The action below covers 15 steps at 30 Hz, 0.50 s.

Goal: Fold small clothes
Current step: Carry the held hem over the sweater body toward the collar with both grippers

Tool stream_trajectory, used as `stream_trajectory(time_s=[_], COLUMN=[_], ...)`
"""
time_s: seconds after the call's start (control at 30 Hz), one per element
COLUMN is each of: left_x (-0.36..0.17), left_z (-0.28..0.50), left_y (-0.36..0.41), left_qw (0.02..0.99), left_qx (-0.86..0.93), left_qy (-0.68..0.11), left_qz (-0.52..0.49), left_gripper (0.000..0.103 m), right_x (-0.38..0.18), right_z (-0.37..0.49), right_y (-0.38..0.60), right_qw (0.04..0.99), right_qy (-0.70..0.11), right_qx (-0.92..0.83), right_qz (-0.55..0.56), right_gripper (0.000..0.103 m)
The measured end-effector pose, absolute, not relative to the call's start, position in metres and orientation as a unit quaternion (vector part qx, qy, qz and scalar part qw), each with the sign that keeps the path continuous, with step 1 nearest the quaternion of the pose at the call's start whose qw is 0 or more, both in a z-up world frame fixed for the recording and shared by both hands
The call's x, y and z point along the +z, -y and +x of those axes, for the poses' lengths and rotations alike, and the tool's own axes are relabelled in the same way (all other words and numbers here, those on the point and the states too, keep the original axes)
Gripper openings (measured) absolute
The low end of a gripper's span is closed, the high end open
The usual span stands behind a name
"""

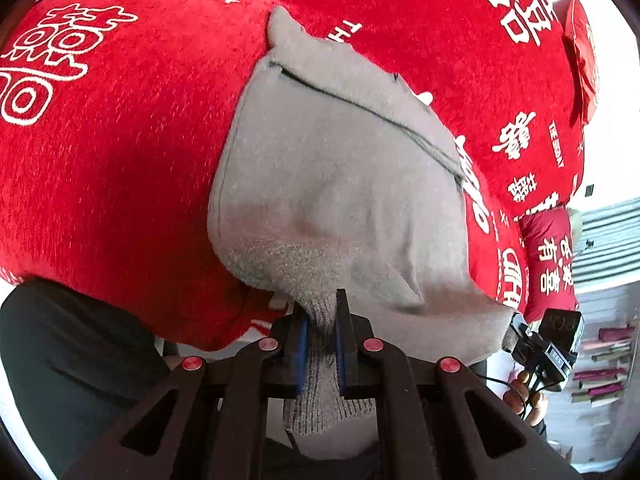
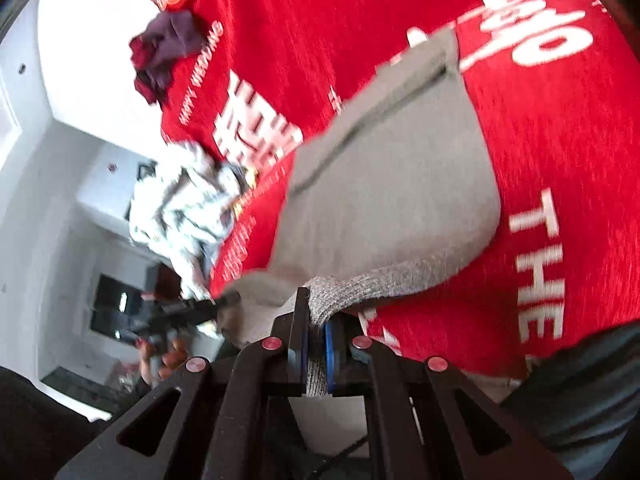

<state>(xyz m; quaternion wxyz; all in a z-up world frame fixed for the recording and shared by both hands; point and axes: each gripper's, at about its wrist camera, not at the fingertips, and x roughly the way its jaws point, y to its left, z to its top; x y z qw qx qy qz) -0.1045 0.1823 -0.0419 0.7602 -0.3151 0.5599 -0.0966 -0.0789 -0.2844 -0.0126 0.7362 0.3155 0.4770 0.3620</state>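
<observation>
The left gripper (image 1: pixel 321 322) is clamped on the ribbed hem of a grey garment (image 1: pixel 332 184); the right gripper (image 2: pixel 316 334) is clamped likewise. The garment is spread beyond over a red blanket (image 1: pixel 120 152). Crumpled clothes (image 2: pixel 188 204) are seen far left.

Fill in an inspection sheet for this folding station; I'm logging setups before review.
Surface: red blanket with white lettering, covering the work area.
Job's things: grey garment, hem lifted, far end lying on the blanket.
Clutter: white-grey patterned cloth pile and dark purple-maroon cloth pile near the blanket's edge.
Grippers: left gripper shut on the garment's ribbed hem; right gripper shut on the same hem, further along.
Cables: thin black wire by the right gripper's handle.
Surroundings: stacked books, white walls.
</observation>
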Motion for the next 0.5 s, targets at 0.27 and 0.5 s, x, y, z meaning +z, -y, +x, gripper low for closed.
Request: stream_trajectory(time_s=[0.27,0.5], left_x=[-0.018,-0.015], left_z=[-0.055,0.008], left_y=[-0.185,-0.186], left_qw=[0.775,0.778], left_qx=[-0.095,-0.078], left_qy=[-0.522,-0.513], left_qz=[-0.343,-0.354], left_gripper=[0.012,0.012], right_x=[0.013,0.02], right_z=[-0.029,0.025], right_y=[0.295,0.291], right_qw=[0.777,0.787], right_qy=[-0.421,-0.411], right_qx=[0.328,0.3], right_qz=[0.334,0.35], right_gripper=[0.006,0.006])
